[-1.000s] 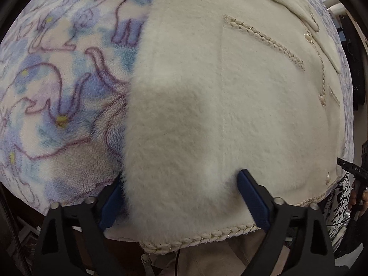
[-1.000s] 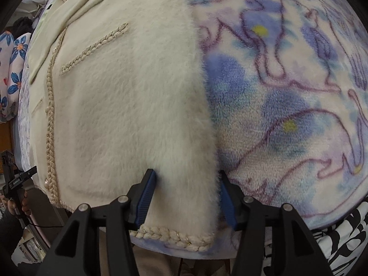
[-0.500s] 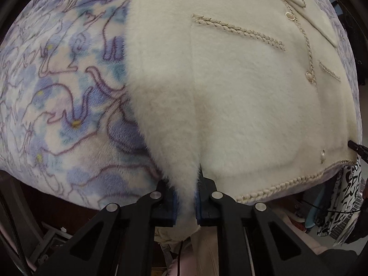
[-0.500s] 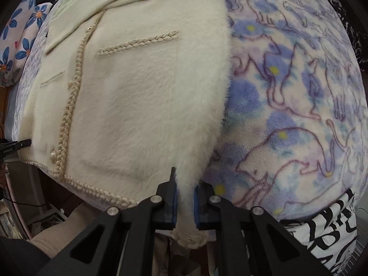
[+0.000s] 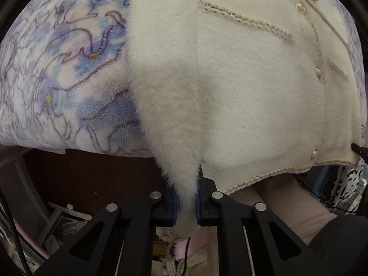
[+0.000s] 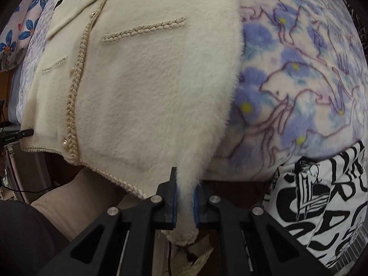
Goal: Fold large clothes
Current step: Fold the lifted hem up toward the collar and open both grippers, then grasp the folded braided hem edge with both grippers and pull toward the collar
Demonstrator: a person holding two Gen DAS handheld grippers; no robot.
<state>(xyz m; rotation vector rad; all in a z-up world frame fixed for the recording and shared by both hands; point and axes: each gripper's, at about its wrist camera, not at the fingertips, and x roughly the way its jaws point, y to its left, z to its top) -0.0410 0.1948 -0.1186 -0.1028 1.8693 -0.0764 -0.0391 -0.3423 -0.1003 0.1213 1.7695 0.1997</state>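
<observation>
Now both clamped on cream jacket hem corners: left hand-held gripper, right hand-held gripper. Jacket long axis runs away from grippers, collar at far end, over blanket.

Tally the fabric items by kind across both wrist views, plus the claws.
Cream fuzzy jacket: 1
Blue-and-lilac cat-print blanket: 1
Black-and-white print fabric: 1
Blue-flower print fabric: 1
Claws, each clamped on a bottom corner of the jacket: 2, left claw, right claw
Total: 6
</observation>
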